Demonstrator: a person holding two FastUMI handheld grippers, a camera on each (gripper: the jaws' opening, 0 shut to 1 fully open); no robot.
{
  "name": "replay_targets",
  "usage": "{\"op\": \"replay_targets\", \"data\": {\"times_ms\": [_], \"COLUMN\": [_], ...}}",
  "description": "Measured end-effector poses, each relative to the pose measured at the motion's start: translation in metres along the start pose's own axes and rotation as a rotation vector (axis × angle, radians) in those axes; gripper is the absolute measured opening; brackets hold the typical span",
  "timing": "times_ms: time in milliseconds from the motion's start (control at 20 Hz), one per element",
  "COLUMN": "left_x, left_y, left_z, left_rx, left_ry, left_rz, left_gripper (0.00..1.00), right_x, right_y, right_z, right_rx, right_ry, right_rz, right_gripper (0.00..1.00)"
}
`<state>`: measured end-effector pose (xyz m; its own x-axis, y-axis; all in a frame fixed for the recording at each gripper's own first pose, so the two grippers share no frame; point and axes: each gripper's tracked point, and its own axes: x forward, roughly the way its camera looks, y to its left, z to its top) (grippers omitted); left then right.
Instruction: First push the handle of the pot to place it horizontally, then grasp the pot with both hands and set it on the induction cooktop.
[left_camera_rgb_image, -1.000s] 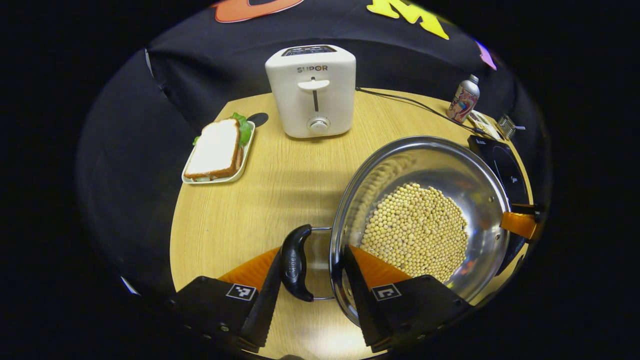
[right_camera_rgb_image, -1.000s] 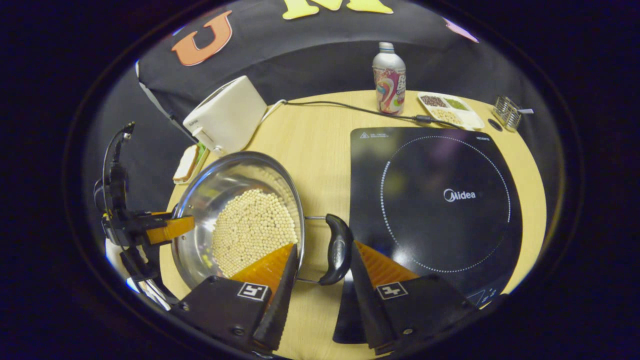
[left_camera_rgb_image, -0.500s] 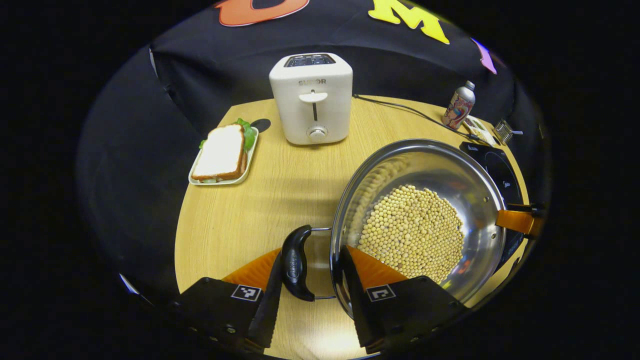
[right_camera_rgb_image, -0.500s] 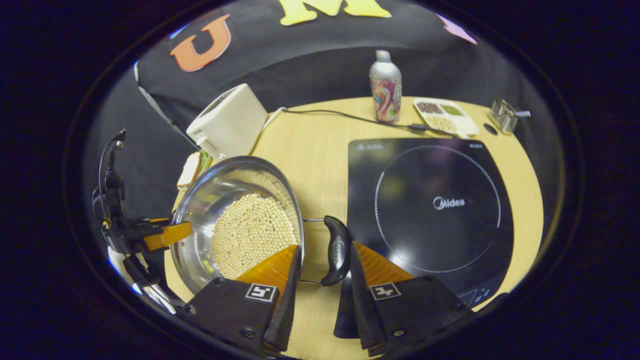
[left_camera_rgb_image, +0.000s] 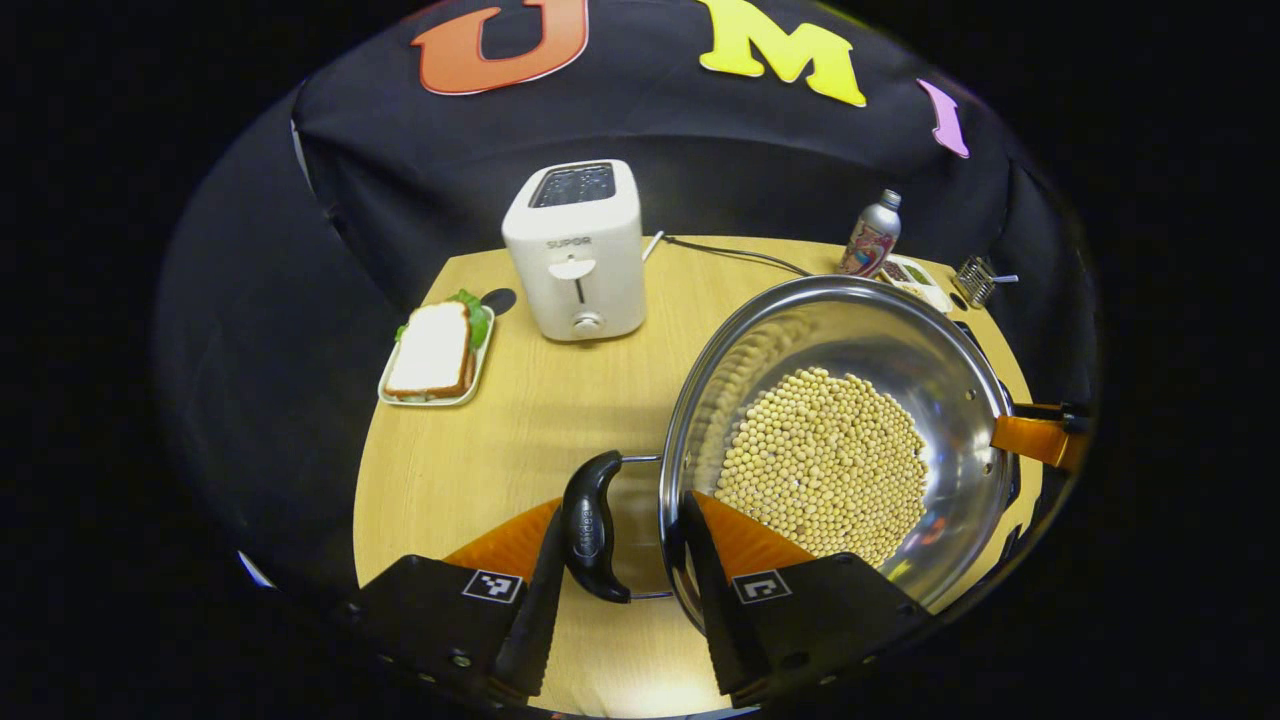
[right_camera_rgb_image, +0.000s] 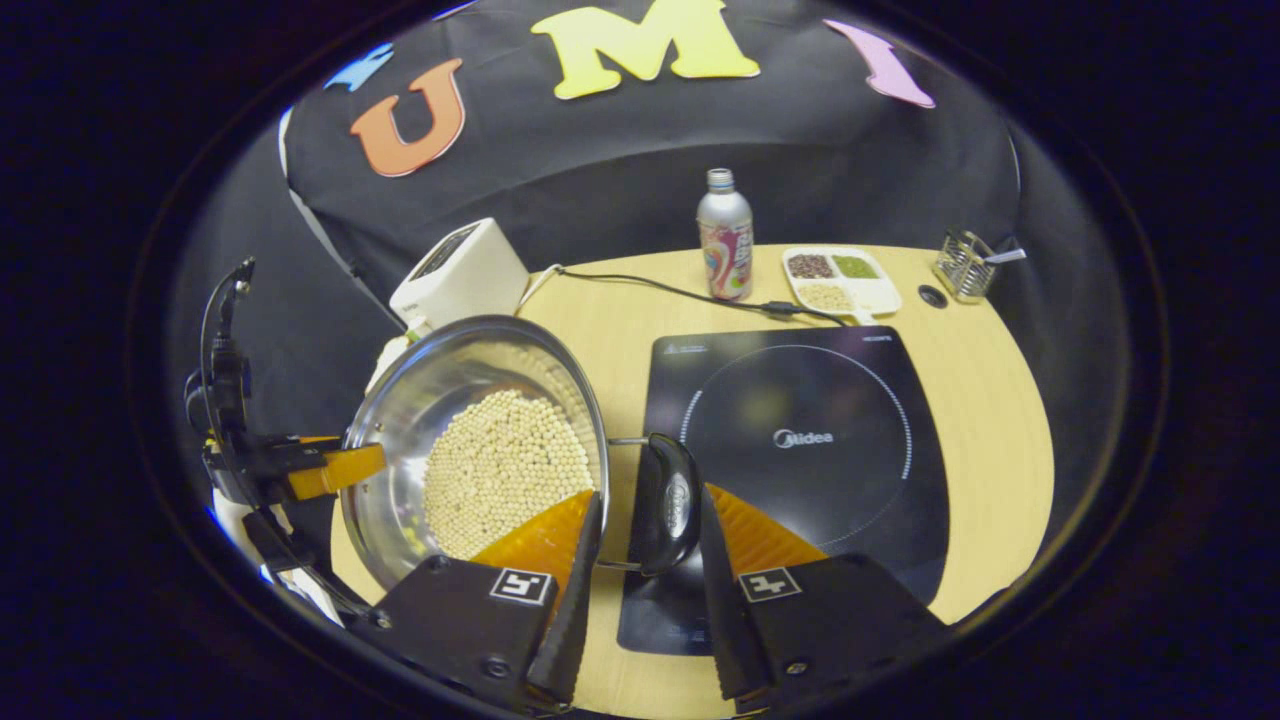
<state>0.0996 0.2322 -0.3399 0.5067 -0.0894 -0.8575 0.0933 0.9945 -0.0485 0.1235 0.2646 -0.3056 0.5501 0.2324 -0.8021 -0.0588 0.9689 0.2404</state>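
I have the pot (left_camera_rgb_image: 850, 440) by both side handles. My left gripper (left_camera_rgb_image: 620, 540) straddles the black left handle (left_camera_rgb_image: 590, 525) and the steel rim beside it: one finger (left_camera_rgb_image: 530, 590) lies against the handle's outer face, the other finger (left_camera_rgb_image: 715, 590) sits inside the pot's wall, so the jaws are narrow with handle and rim between them. I can't tell whether both fingers truly press. My right gripper (right_camera_rgb_image: 645, 545) does the same on the other handle (right_camera_rgb_image: 672, 500), one finger inside the pot (right_camera_rgb_image: 480, 450), one outside the handle, jaws narrow; again I can't say the squeeze is firm. In the right gripper view my left gripper (right_camera_rgb_image: 300, 470) shows at the pot's far rim.

The pot is full of pale soybeans (left_camera_rgb_image: 825, 465). The induction cooktop (right_camera_rgb_image: 800, 460) lies on the table (right_camera_rgb_image: 990, 420) towards its right edge, and the right handle overlaps the cooktop's near-left corner.

Along the table's far edge stand a white toaster (left_camera_rgb_image: 578, 250), a bottle (right_camera_rgb_image: 725, 250), a divided dish (right_camera_rgb_image: 840, 278) and a wire holder (right_camera_rgb_image: 965, 265). A sandwich plate (left_camera_rgb_image: 435, 350) sits near the left edge.
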Motion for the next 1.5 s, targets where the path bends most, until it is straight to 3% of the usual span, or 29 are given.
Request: {"op": "replay_targets", "data": {"times_ms": [600, 650, 700, 750, 900, 1300, 1350, 1500], "left_x": [0.012, 0.014, 0.017, 0.019, 0.024, 0.043, 0.044, 0.052], "left_y": [-0.151, -0.162, -0.175, -0.187, -0.217, -0.254, -0.255, -0.251], "left_z": [0.028, 0.029, 0.028, 0.029, 0.032, 0.037, 0.038, 0.042], "left_rx": [0.076, 0.079, 0.083, 0.083, 0.087, 0.045, 0.039, 0.021], "left_ry": [-0.003, 0.000, 0.003, 0.005, 0.012, 0.034, 0.036, 0.046], "left_rz": [-0.089, -0.094, -0.100, -0.103, -0.111, -0.079, -0.073, -0.058], "left_gripper": [0.61, 0.71, 0.61, 0.71, 0.71, 0.72, 0.61, 0.61], "right_x": [-0.049, -0.052, -0.053, -0.055, -0.054, -0.033, -0.030, -0.018], "right_y": [-0.140, -0.153, -0.165, -0.177, -0.207, -0.254, -0.255, -0.255], "right_z": [0.002, 0.004, 0.005, 0.006, 0.010, 0.033, 0.036, 0.045], "right_rx": [0.082, 0.085, 0.088, 0.093, 0.098, 0.062, 0.054, 0.029], "right_ry": [-0.043, -0.044, -0.041, -0.037, -0.028, -0.006, -0.003, 0.006], "right_rz": [-0.091, -0.097, -0.102, -0.107, -0.108, -0.084, -0.079, -0.063], "right_gripper": [0.51, 0.51, 0.51, 0.51, 0.51, 0.52, 0.51, 0.52]}}
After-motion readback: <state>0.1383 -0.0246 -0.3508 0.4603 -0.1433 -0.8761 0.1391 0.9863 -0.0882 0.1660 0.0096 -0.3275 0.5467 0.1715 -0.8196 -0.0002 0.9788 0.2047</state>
